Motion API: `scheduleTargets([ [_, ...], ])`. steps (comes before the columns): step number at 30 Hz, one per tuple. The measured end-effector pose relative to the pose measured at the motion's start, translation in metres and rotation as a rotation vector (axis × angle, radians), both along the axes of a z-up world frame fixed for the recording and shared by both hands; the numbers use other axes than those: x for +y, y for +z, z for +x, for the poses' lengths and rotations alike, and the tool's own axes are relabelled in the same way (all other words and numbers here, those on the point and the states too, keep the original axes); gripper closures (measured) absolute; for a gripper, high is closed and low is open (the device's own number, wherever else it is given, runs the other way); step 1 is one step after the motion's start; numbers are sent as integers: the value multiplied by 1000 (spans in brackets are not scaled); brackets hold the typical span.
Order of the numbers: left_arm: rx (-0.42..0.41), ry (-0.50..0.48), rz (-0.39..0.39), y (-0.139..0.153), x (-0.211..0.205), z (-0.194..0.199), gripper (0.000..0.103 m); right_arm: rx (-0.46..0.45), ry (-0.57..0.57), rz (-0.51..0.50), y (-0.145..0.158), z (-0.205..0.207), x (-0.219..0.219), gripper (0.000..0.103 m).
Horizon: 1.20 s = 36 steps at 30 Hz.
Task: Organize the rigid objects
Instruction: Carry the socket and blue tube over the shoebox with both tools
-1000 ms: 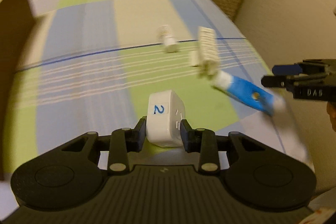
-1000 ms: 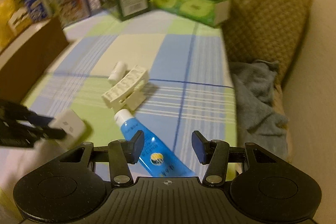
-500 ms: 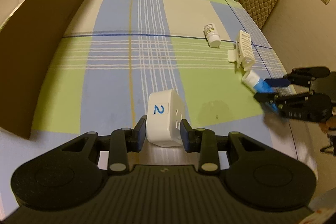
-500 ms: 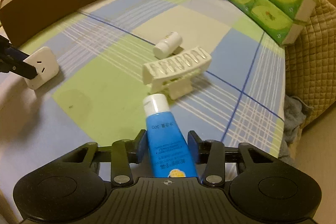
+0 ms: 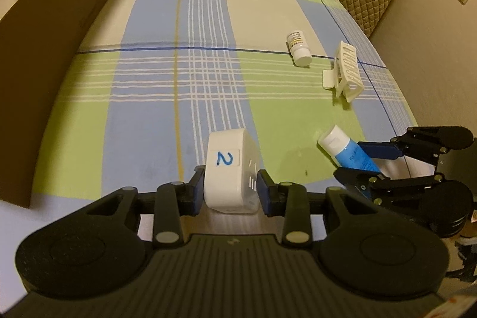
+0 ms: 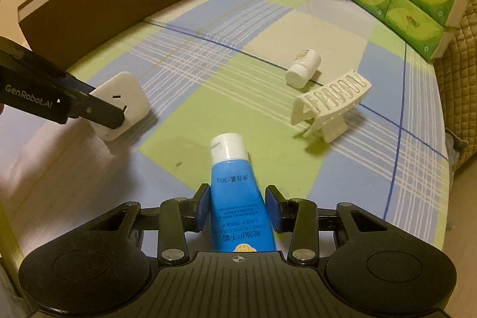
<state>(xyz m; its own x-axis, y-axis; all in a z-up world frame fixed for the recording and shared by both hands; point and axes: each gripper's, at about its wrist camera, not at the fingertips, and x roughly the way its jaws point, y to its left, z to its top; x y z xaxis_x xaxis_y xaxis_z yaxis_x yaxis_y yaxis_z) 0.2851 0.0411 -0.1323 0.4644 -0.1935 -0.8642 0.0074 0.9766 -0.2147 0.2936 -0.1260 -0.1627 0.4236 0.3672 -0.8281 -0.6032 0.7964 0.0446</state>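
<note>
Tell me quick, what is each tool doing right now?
Left tool: shut on the white plastic socket adapter marked 2.
Right tool: shut on the blue squeeze tube with white cap.

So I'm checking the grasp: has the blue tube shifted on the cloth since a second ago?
Cannot tell: the camera itself swung. The blue tube now sits between the right gripper jaws, cap toward the white clip.

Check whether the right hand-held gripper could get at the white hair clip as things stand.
Probably not yet: the right hand-held gripper is shut on the blue tube. The checked cloth before the hair clip lies bare.
</note>
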Motion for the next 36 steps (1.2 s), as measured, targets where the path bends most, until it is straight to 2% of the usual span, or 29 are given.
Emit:
scheduleTargets([
  [6, 4, -20, 11, 3, -1, -3, 76, 1, -46, 6, 2, -8, 4, 67],
  [11, -8, -33, -10, 9, 4, -9, 81, 18, -70, 22, 3, -11, 7, 68],
  [19, -5, -12, 2, 18, 23, -26, 81, 79, -111, 139, 16, -16, 13, 69],
  [27, -44, 15, 2, 42, 45, -43, 81, 93, -118, 192, 38, -17, 28, 69],
  [36, -142, 28, -20, 82, 64, -57, 81, 77, -113, 245, 71, -22, 56, 69],
])
